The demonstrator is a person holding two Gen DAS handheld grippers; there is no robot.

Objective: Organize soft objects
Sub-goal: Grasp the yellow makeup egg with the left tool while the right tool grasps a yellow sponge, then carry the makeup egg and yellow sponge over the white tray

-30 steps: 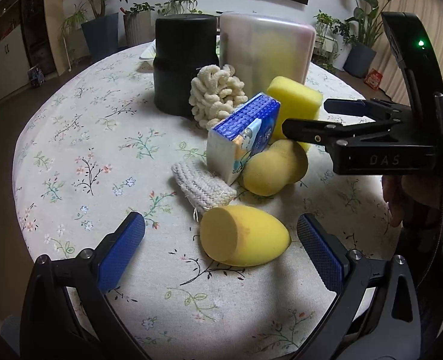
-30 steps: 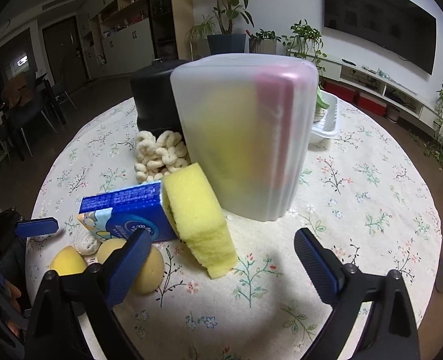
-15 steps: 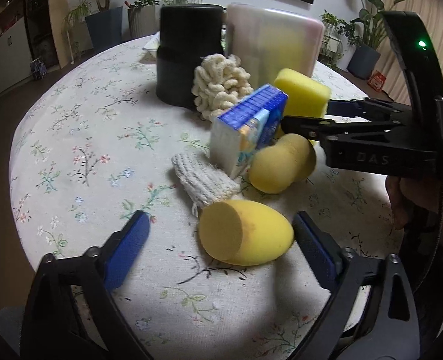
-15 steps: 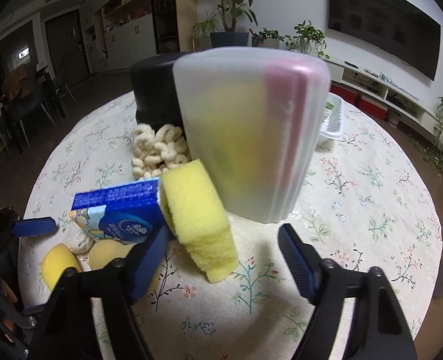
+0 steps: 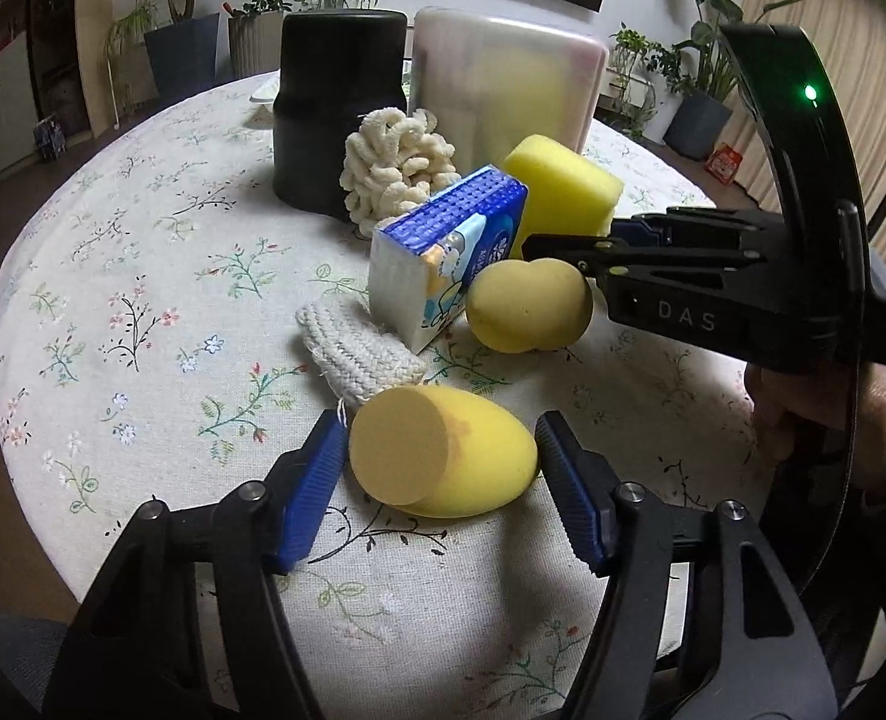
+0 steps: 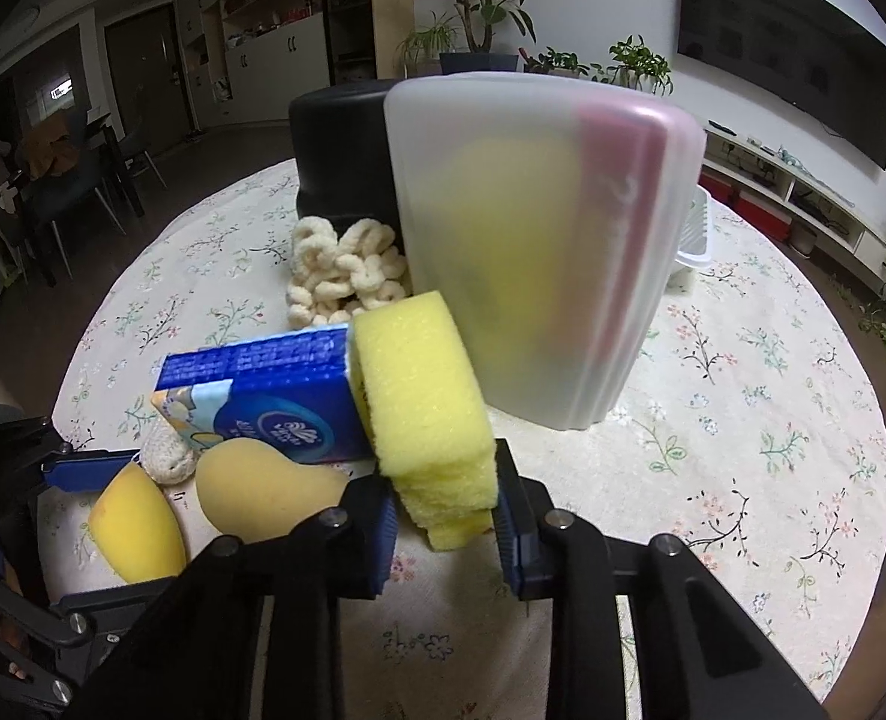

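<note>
Right now I'm closing the right gripper (image 6: 443, 525) on the yellow sponge (image 6: 422, 396), bottom centre, pads denting it: light, squashy, grab mid-block. Left gripper (image 5: 440, 471) is closing around the egg-shaped sponge (image 5: 443, 459), pads nearly touching. "DAS" is showing on the gripper body.

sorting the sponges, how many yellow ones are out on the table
3. An egg-shaped one lies nearest, between the left gripper's fingers. A pear-shaped one lies beside the blue pack. A block is squeezed by the right gripper. Another may sit inside the frosted bin.
</note>
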